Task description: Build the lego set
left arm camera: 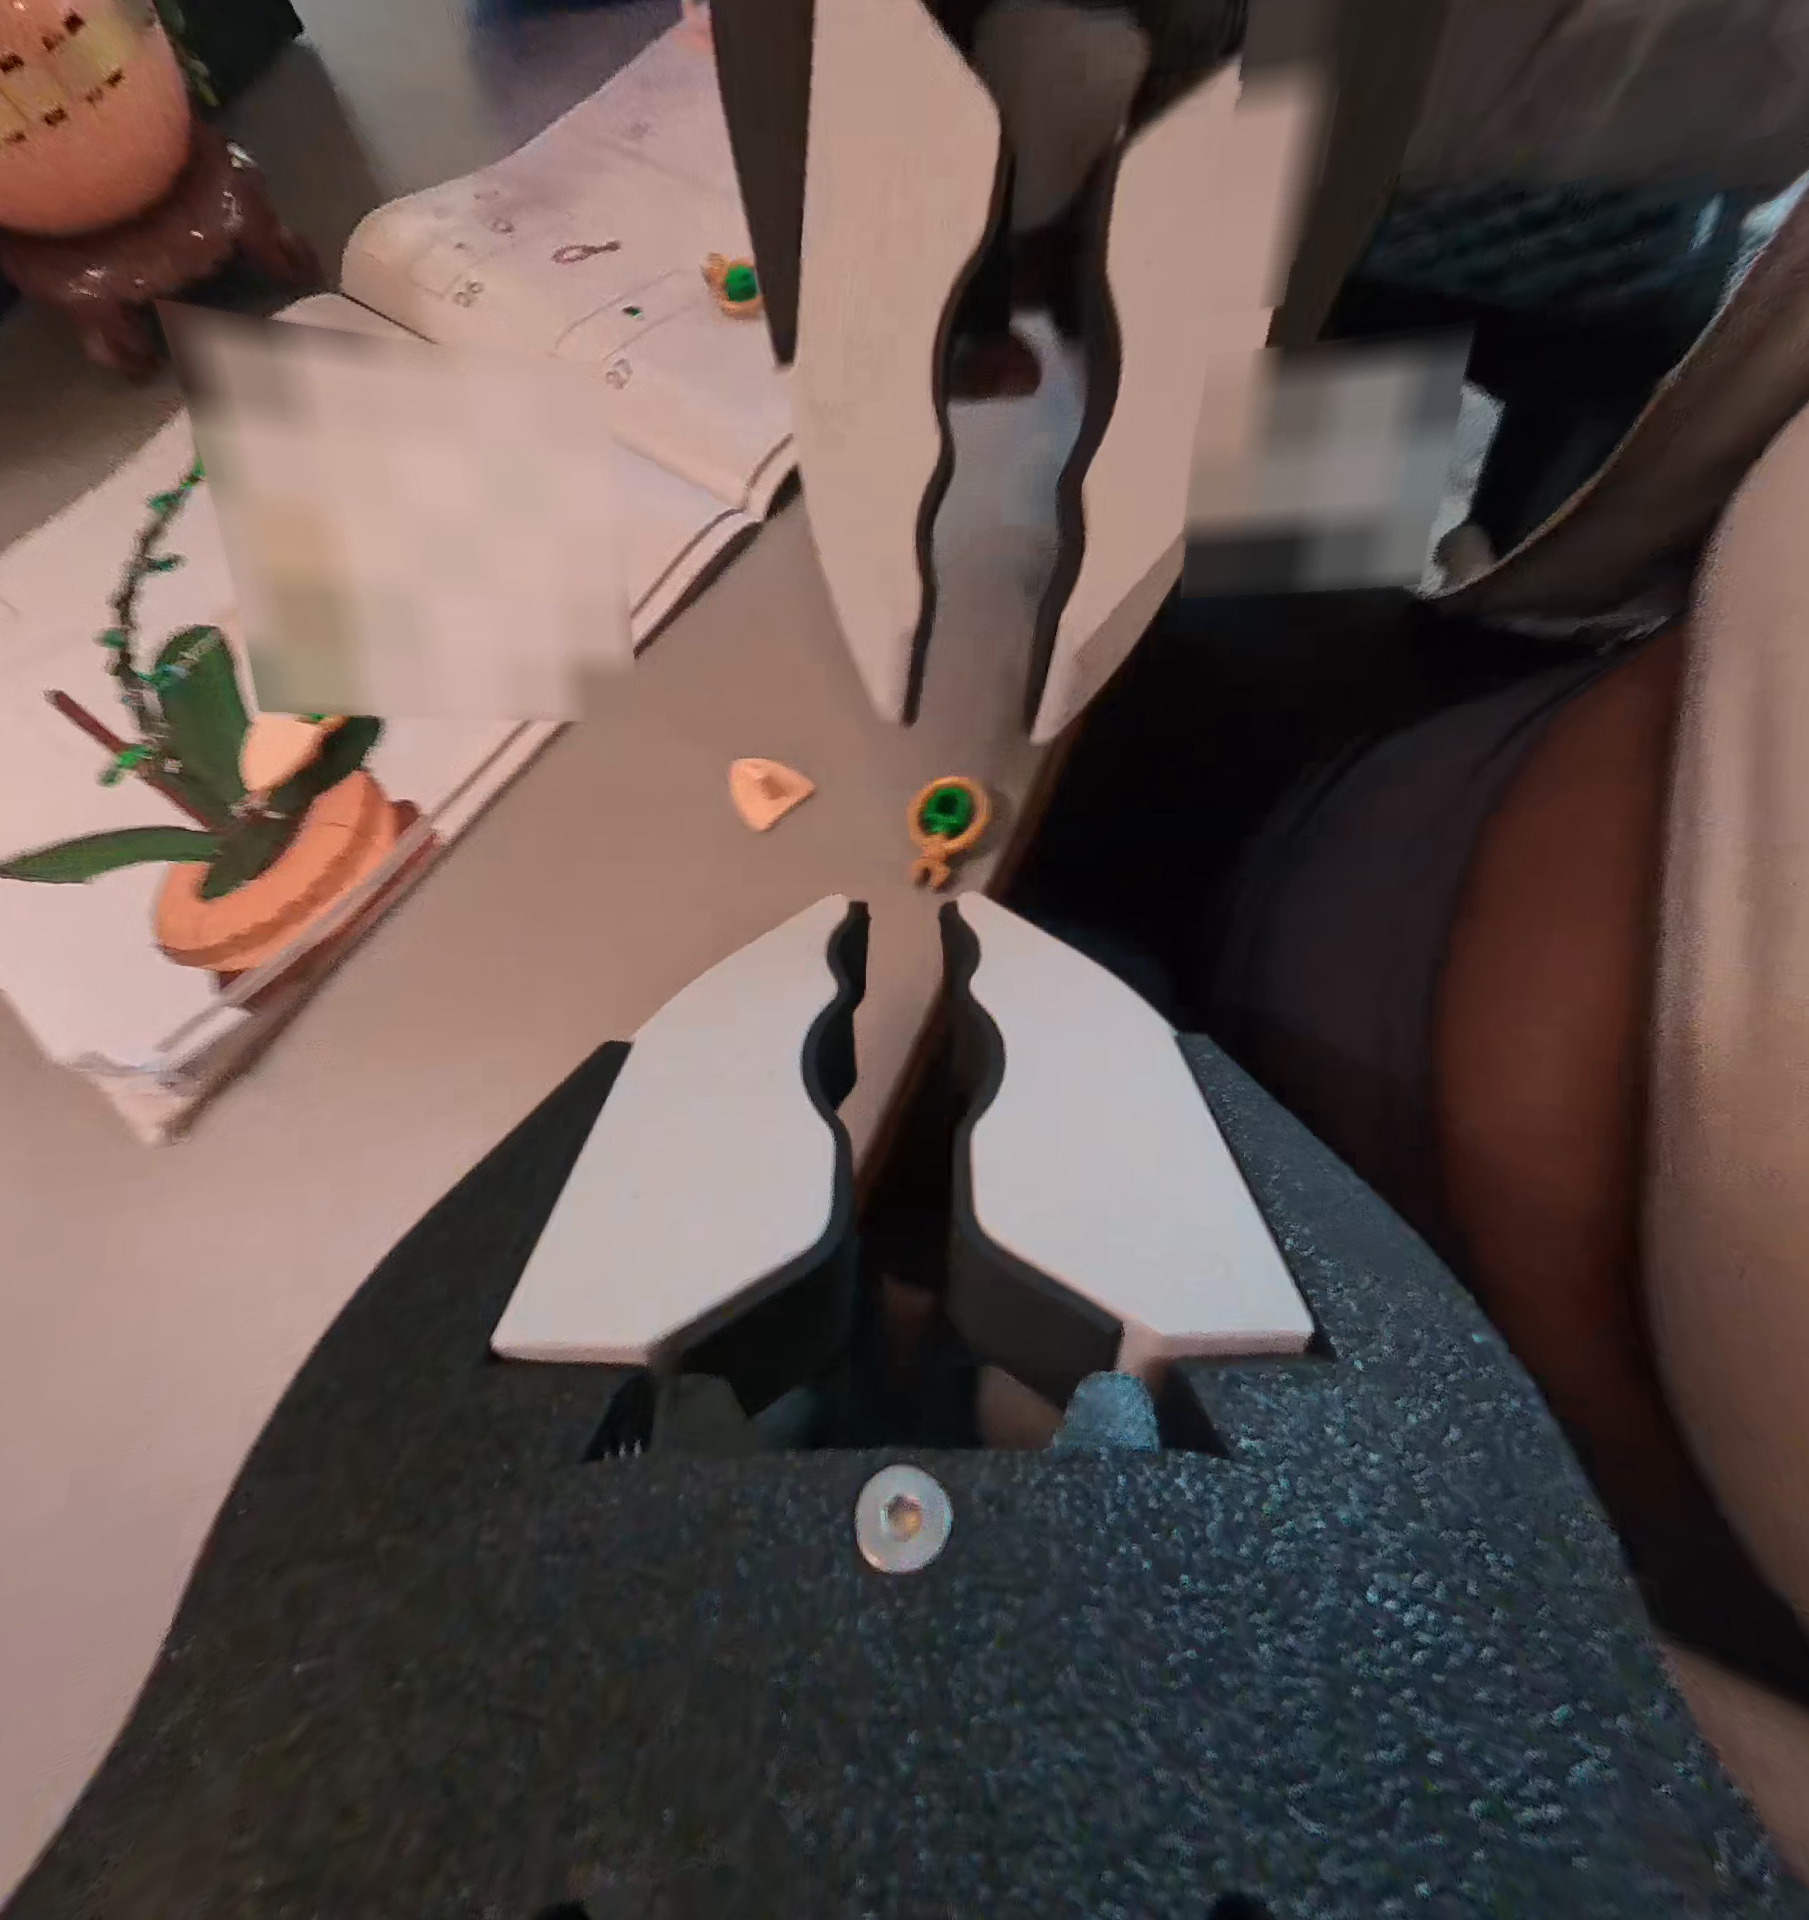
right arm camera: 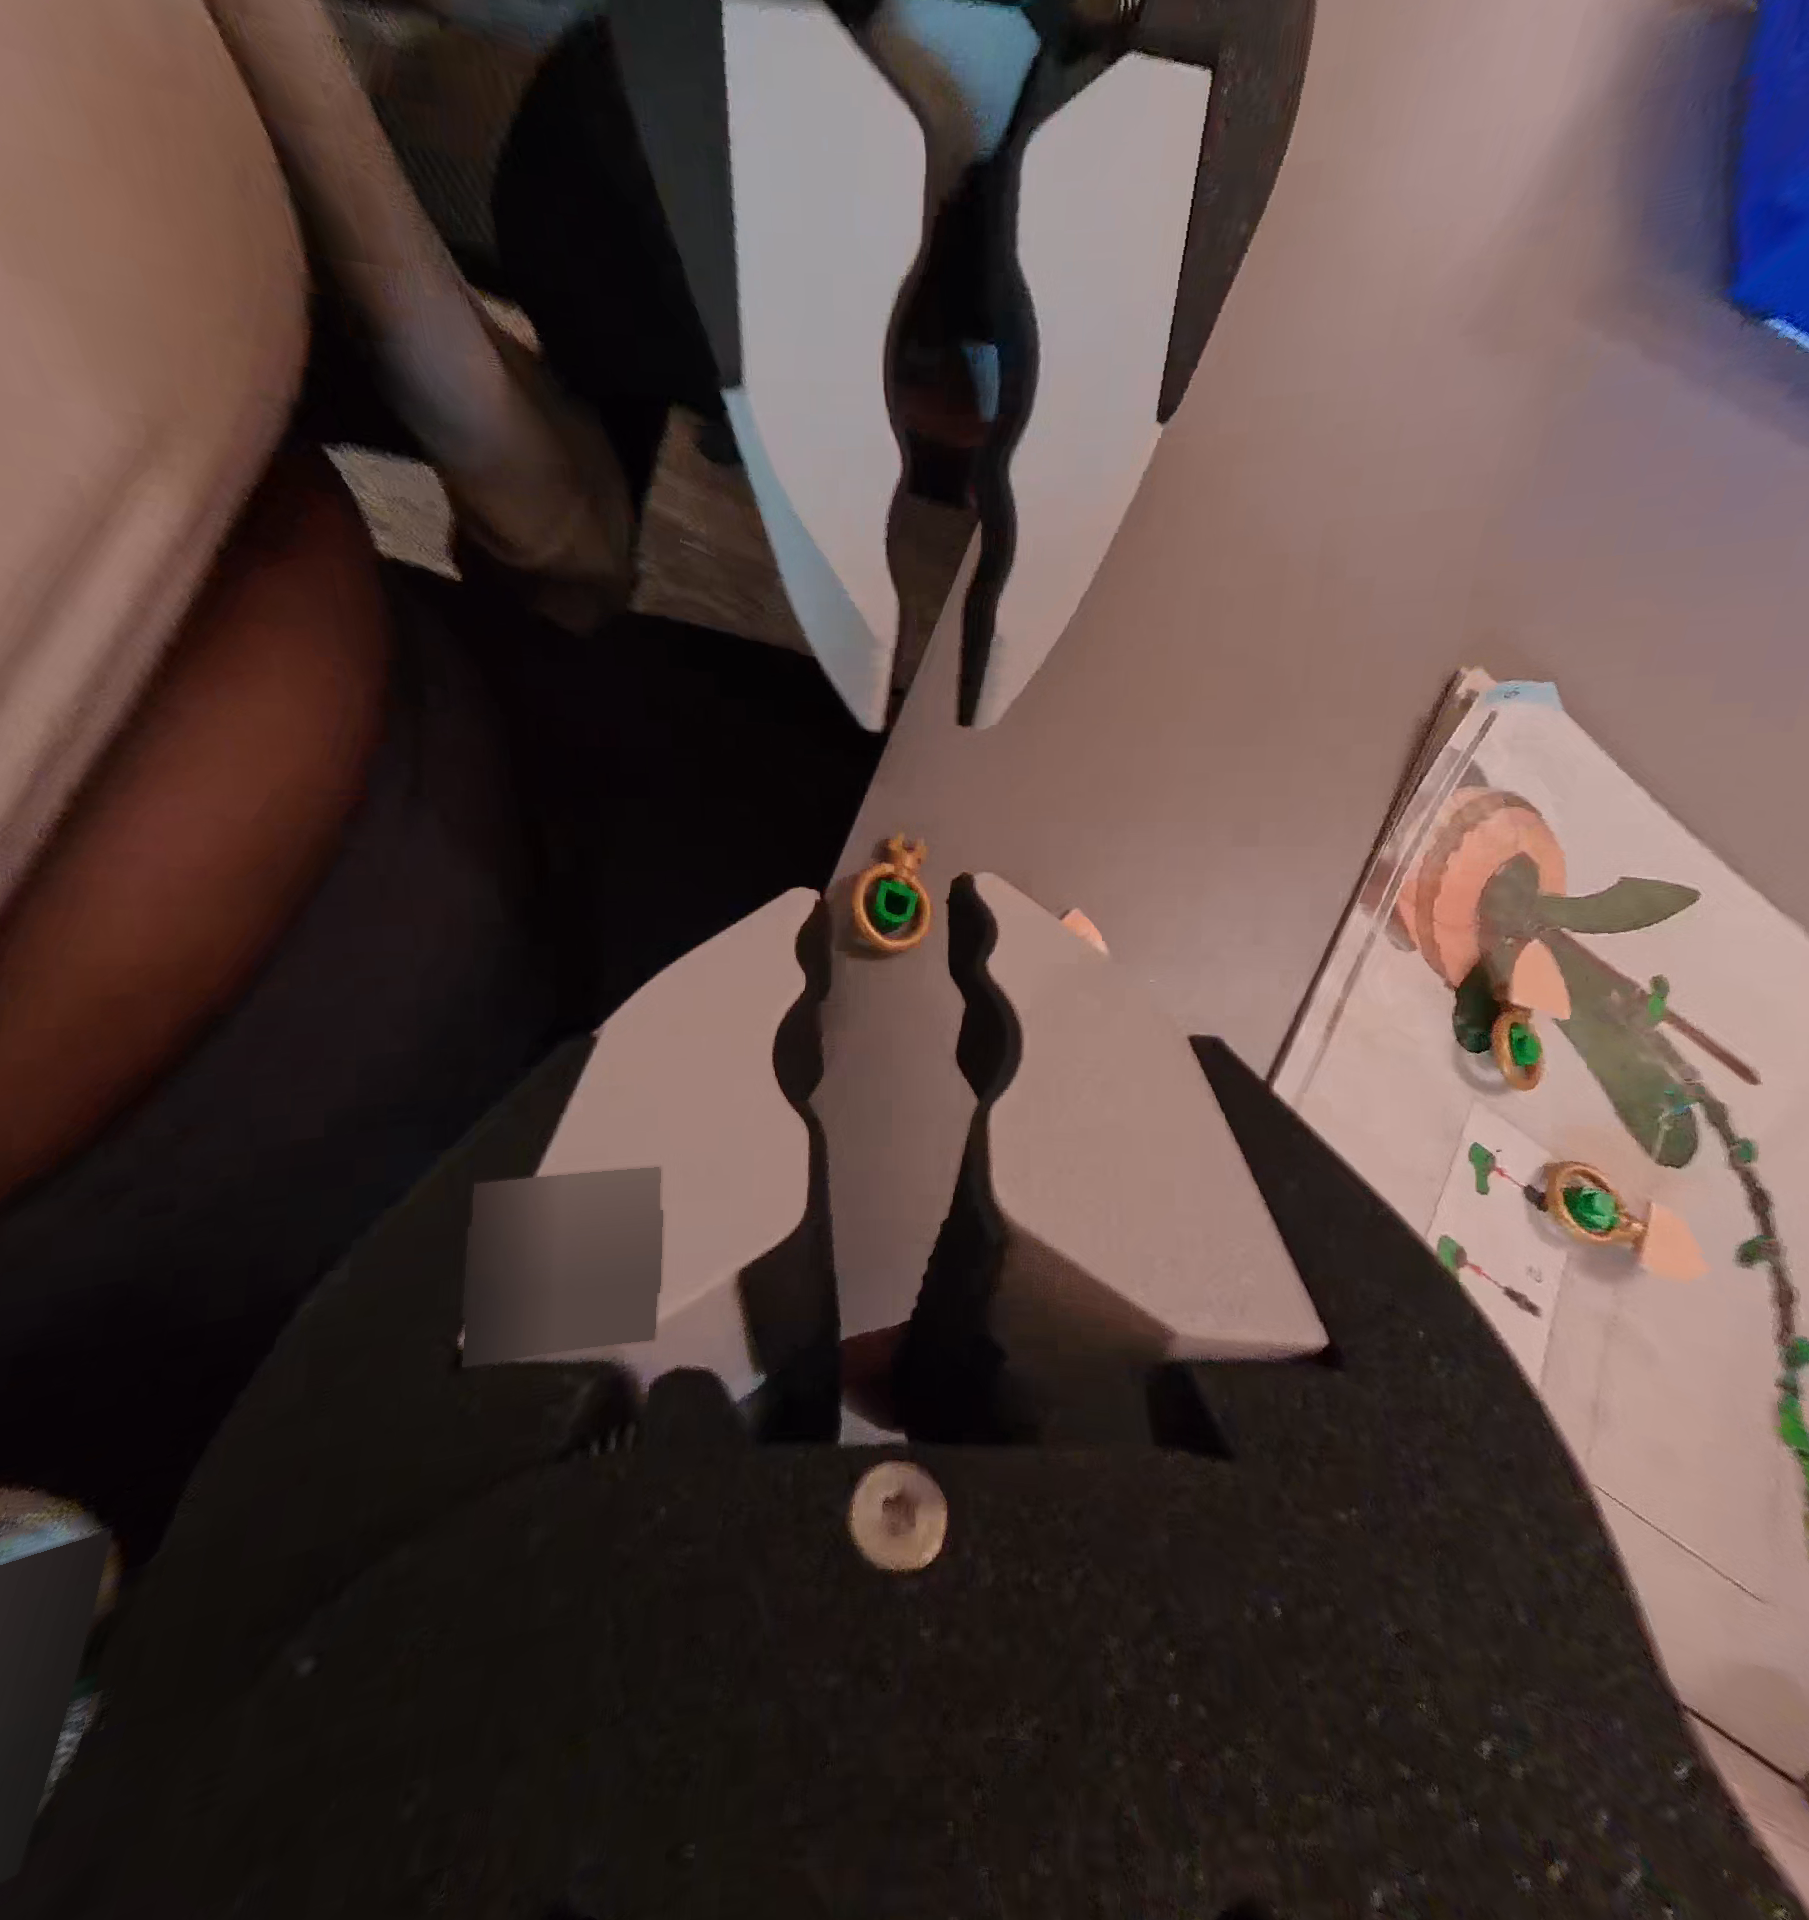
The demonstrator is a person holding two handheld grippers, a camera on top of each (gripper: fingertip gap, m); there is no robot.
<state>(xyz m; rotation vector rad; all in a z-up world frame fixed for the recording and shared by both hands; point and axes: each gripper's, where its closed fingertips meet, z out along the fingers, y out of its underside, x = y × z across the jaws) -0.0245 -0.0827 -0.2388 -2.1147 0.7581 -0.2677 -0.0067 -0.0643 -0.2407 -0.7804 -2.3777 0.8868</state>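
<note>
While both grippers hang parted and empty, the gold ring piece sits just off the right gripper tips at frame centre — nearer it than the left gripper — its stem pointing away.

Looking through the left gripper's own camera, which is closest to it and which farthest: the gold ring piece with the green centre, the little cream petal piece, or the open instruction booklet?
From the left gripper, in the left wrist view:
1. Gold ring piece, just ahead of the fingers, slightly right, at the table edge.
2. Cream petal piece, a bit farther, ahead and left.
3. Open instruction booklet, farthest, at the back left.
</note>
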